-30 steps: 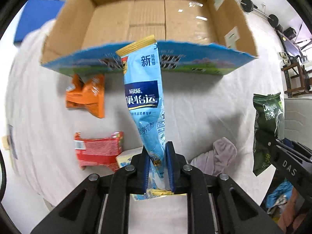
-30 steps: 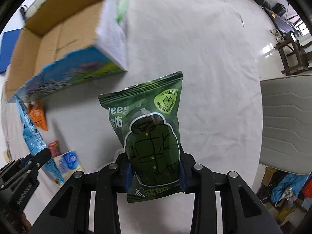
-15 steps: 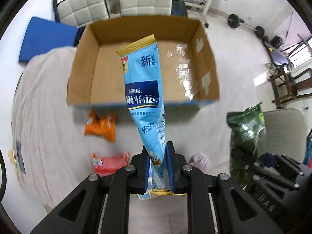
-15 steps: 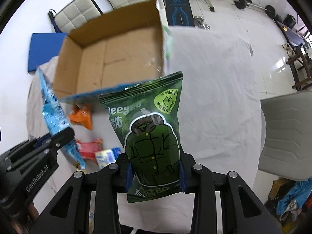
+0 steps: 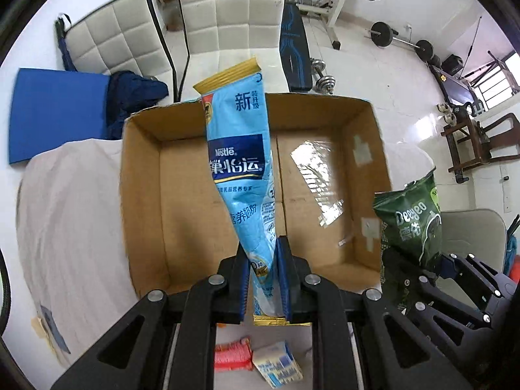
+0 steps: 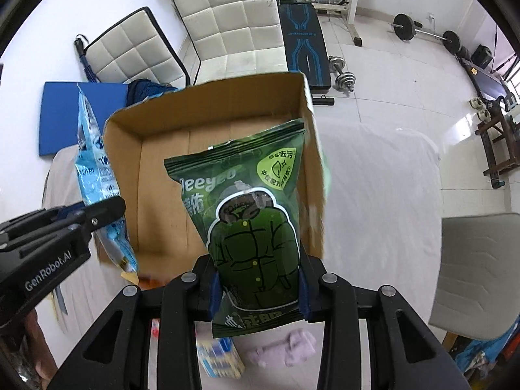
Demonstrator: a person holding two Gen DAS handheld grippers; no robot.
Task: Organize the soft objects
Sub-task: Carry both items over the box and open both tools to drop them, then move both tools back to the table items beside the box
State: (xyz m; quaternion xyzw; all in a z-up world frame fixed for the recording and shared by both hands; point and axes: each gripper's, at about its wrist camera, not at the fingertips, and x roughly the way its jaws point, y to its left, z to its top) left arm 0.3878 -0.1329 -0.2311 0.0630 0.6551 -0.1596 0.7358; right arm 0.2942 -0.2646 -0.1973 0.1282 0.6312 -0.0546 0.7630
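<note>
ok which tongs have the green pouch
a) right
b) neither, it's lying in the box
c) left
a) the right tongs are clamped on the green pouch, held up in front of the cardboard box; the left tongs grip the blue packet.

Left claw (image 5: 264,276) pinching blue pouch (image 5: 240,169), cardboard box (image 5: 143,201) beyond

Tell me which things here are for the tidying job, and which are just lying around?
For the job: blue Nestle pouch in the left gripper, green Deeyeo bag in the right gripper, cardboard box, red packet, purple cloth.

Lying around: white chairs, dumbbell, blue mat.
</note>
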